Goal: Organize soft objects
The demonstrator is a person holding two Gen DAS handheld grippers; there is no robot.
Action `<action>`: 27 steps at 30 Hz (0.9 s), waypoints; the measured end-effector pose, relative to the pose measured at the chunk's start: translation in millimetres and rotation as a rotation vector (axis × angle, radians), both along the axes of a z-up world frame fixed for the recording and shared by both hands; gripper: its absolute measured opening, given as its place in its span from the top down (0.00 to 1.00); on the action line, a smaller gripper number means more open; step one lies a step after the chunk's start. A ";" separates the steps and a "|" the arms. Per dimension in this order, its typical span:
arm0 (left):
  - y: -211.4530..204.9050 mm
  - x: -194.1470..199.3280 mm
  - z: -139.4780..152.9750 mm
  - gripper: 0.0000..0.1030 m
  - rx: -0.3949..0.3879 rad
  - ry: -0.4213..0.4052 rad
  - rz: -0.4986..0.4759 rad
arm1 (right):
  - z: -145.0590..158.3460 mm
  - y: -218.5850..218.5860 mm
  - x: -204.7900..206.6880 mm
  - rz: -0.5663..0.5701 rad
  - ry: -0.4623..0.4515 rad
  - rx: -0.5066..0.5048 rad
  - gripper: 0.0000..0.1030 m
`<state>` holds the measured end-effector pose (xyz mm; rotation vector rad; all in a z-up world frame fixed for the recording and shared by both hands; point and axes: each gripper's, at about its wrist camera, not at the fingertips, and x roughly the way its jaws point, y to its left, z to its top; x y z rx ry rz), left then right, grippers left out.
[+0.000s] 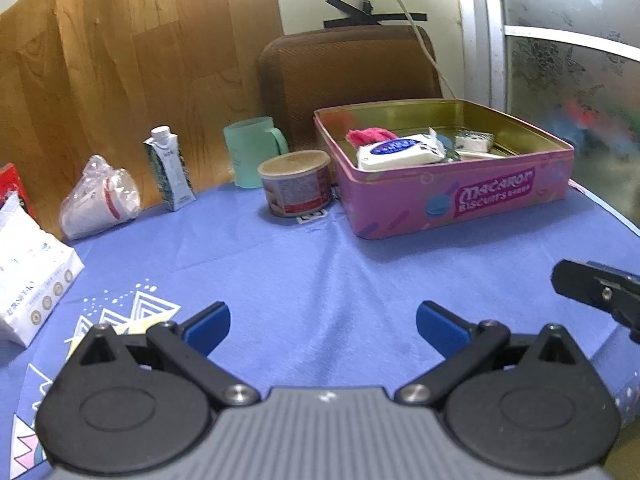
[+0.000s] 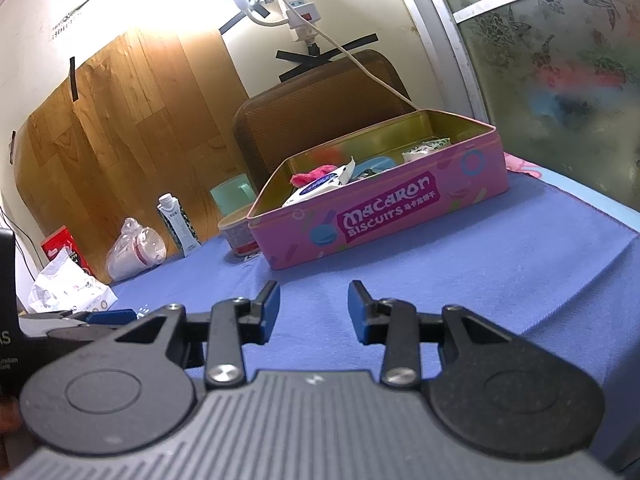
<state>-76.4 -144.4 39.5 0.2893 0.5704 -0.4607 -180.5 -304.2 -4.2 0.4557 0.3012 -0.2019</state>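
At the table's left edge lies a white tissue pack (image 1: 32, 280), light and squashy, best pinched across its narrow middle. The left gripper (image 1: 322, 326) hangs wide open and empty over the blue cloth (image 1: 320, 260). The right gripper (image 2: 313, 312) is part-open, also empty, facing the pink tin (image 1: 460, 196) near the far edge (a wipes packet (image 1: 400, 152) and what looks like a red cloth (image 1: 370, 136) lie inside).
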 end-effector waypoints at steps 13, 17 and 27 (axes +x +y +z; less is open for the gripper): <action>1.0 -0.8 2.7 0.00 0.047 -0.086 0.075 | 0.4 -0.5 0.1 -0.002 -0.002 0.000 0.60; 1.8 1.8 1.4 0.00 0.048 -0.055 0.066 | 0.4 -0.7 0.2 -0.005 -0.002 0.003 0.60; 0.0 2.4 -3.0 0.00 0.056 -0.012 0.050 | -2.8 -1.3 1.5 -0.007 0.002 0.010 0.59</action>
